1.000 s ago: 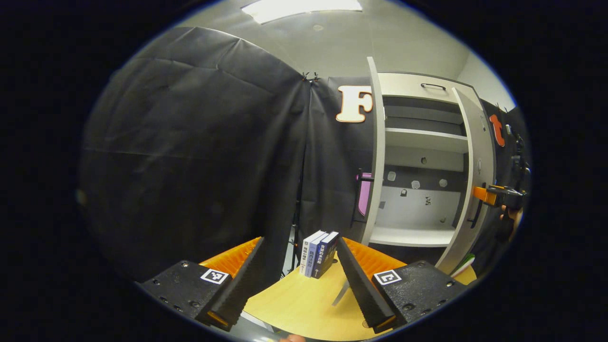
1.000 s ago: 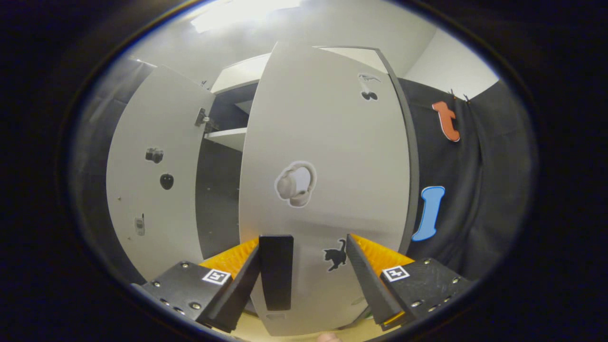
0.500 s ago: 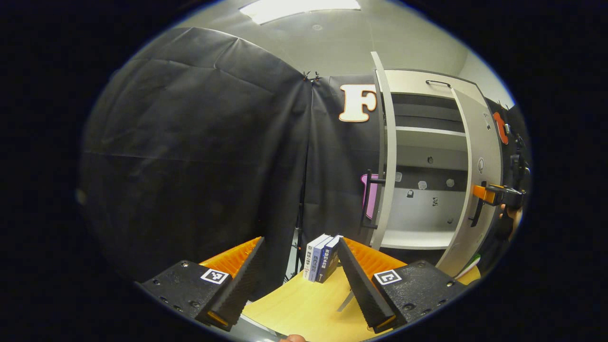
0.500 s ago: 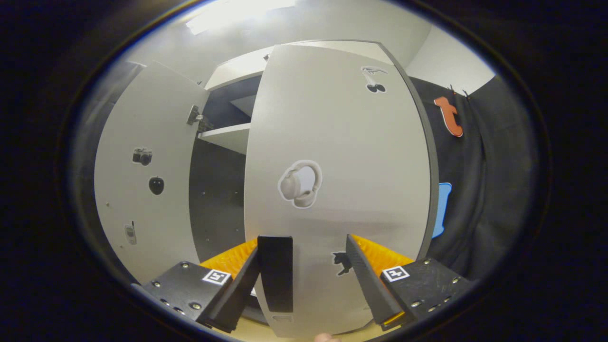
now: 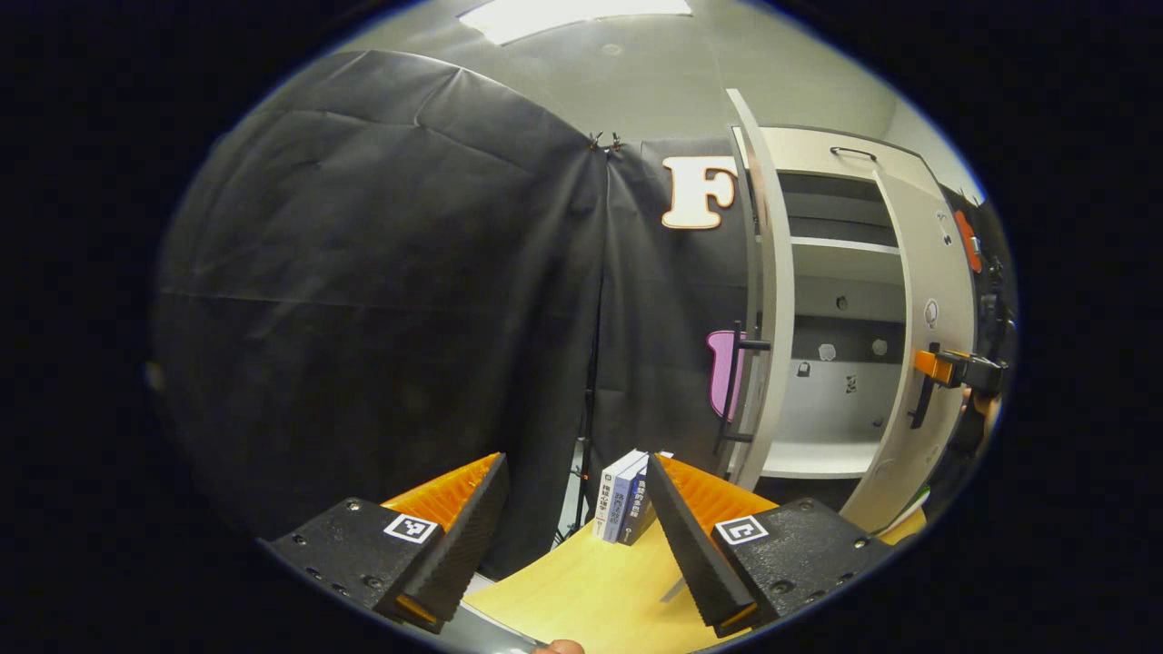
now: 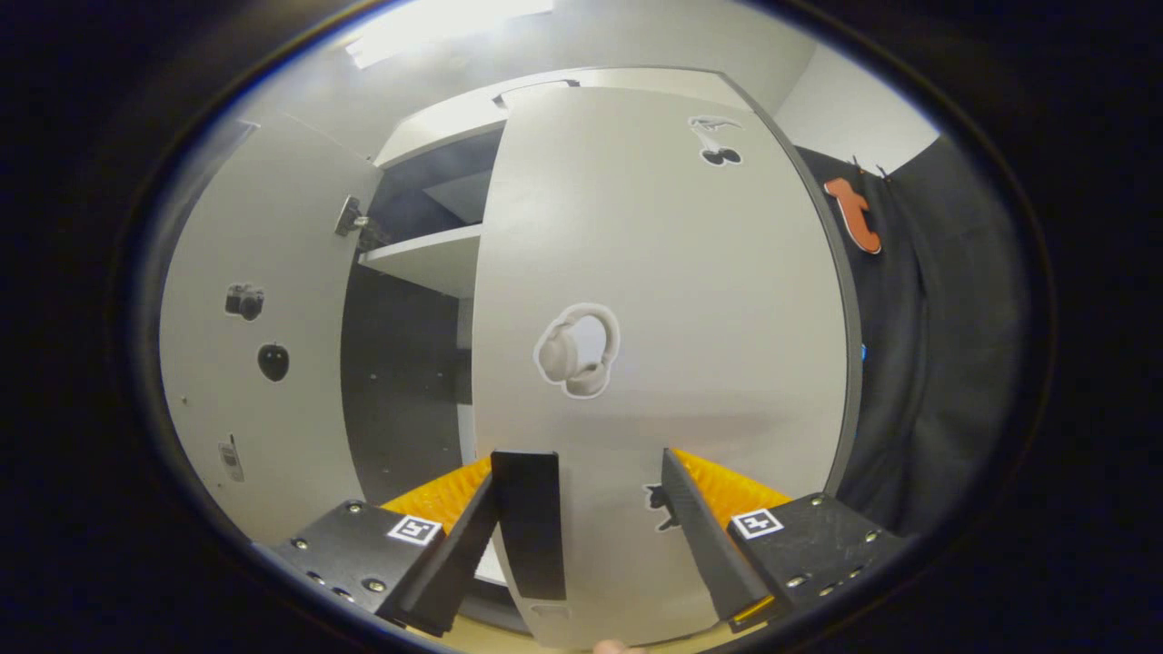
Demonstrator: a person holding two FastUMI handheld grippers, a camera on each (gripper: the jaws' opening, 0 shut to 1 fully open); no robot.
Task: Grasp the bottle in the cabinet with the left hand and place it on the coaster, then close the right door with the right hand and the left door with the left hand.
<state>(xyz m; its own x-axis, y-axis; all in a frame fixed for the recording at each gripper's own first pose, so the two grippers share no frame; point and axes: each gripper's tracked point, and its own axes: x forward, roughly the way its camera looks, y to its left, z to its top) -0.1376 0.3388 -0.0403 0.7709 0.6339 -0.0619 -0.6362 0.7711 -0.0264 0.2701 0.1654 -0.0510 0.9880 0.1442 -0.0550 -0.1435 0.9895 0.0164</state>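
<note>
Two doors of the cabinet (image 5: 840, 300) stand open, so both closing steps are unfinished; one of them appears to be in hand.

Right door (image 6: 663, 363): partly swung toward the cabinet, with a gap left between its free edge and the dark interior. The right gripper (image 6: 581, 536) sits at this door's lower free edge, fingers spread apart, the dark door handle (image 6: 529, 522) standing between them against the left finger. The fingers do not press on it from both sides, so I judge this a push or hook, not a grasp. In the left gripper view the same tool (image 5: 954, 368) shows at the handle on the cabinet's far side, a hand behind it.

Left door (image 5: 768, 291): wide open, seen nearly edge-on, its handle (image 5: 740, 391) untouched. The left gripper (image 5: 572, 536) hangs well away from the cabinet, above the wooden table (image 5: 581, 599), fingers spread and empty. Some books (image 5: 625, 495) stand upright on the table, between this gripper and the cabinet.

Bottle and coaster: I cannot place either. The shelves visible inside the cabinet hold no bottle, which is consistent with the first step being done, but the frames do not confirm it.

Outstanding, by my assessment: bring the right door fully home, then carry the left gripper over to the left door and shut it.
</note>
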